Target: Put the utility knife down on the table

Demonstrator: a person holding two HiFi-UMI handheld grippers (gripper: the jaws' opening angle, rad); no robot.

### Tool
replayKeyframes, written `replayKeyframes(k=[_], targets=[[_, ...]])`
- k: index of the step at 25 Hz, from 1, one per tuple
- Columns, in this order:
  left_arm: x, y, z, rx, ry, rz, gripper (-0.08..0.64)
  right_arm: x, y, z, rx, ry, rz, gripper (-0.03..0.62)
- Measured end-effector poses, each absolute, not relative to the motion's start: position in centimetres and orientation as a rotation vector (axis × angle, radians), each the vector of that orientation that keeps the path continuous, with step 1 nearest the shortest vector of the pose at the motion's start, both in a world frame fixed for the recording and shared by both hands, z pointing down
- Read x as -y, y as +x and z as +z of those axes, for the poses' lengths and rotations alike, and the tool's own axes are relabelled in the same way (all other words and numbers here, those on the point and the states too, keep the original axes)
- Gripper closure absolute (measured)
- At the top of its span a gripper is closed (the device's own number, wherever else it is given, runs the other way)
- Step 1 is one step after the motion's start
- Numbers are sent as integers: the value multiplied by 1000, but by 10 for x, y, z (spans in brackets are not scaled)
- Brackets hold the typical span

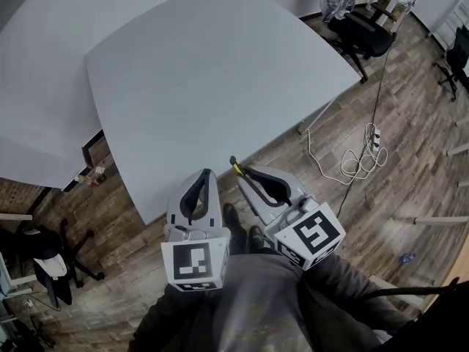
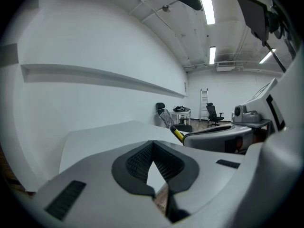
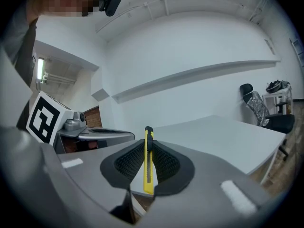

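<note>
A yellow utility knife (image 3: 148, 175) stands on edge between the black pads of my right gripper (image 3: 148, 145), which is shut on it. Its dark tip (image 1: 234, 161) pokes out past the jaws. In the head view the right gripper (image 1: 241, 173) hovers at the front edge of the big white table (image 1: 212, 79), over the wooden floor. My left gripper (image 1: 208, 174) is just to its left, also at the table edge. Its pads (image 2: 142, 158) meet at the tip with nothing between them. From the left gripper view the knife (image 2: 177, 134) shows to the right.
A black office chair (image 1: 363, 31) stands at the table's far right corner. A white cable coil with a power strip (image 1: 363, 156) lies on the floor to the right. Another dark chair (image 1: 51, 259) is at the lower left. The person's legs (image 1: 271, 299) are below the grippers.
</note>
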State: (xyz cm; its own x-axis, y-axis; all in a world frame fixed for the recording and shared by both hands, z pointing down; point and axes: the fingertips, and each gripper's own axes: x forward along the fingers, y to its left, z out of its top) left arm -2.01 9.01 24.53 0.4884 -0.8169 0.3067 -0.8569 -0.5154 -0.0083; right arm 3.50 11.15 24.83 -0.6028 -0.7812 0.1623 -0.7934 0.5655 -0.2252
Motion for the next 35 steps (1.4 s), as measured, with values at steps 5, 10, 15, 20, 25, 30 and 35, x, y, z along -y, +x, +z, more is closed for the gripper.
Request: replayKeyframes(k=[5, 10, 15, 20, 25, 30, 35], targets=[[-46, -25, 258, 1438, 2574, 377, 558, -70, 29, 259, 2702, 1398, 462, 540], [-9, -20, 265, 1386, 2588, 374, 558, -33, 28, 264, 2675, 1421, 468, 541], [21, -26, 270, 1349, 2598, 365, 558, 0, 24, 265, 2644, 1460, 465, 540], [38, -27, 269, 1322, 2590, 389, 558, 20, 25, 262, 2630, 1469, 463, 540], [52, -22, 269, 1360, 2579, 375, 558, 31, 29, 262, 2646, 1438, 472, 540], [69, -17, 268, 1396, 2560, 413, 558, 49, 32, 266, 2676, 1387, 493, 540], [83, 2, 275, 1391, 2543, 487, 558, 63, 45, 275, 2698, 1342, 535, 541]])
